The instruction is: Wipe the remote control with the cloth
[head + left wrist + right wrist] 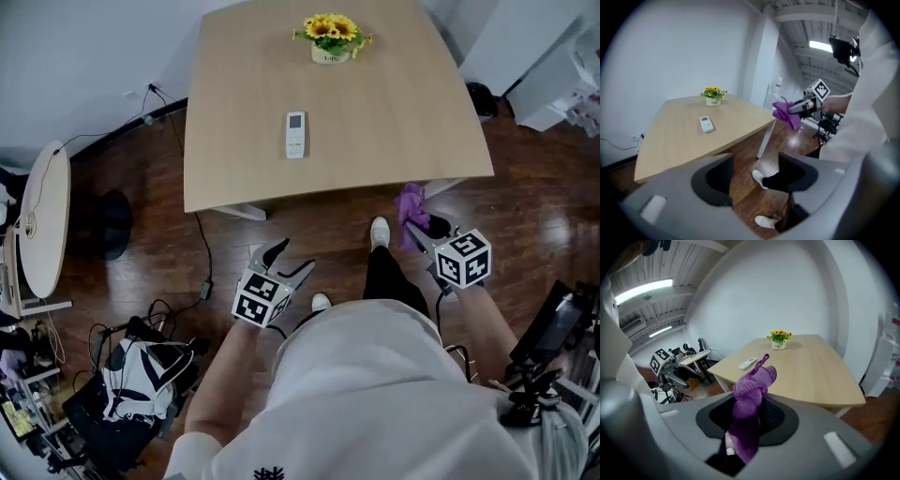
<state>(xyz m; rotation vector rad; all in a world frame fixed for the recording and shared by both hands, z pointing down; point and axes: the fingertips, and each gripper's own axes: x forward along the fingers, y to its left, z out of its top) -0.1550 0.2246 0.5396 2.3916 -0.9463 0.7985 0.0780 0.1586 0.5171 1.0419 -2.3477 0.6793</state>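
left gripper: fingers partly apart, empty | right gripper: fingers clamped on purple cloth | remote control: mid tabletop, seemingly face up, well apart from both

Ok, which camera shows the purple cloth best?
The right gripper view: the cloth fills the centre, clamped in the right gripper. The head view shows a small purple bunch near the table; the left gripper view shows it small and distant.

A lab-like room: bare wooden table, trailing cables, stacked equipment.
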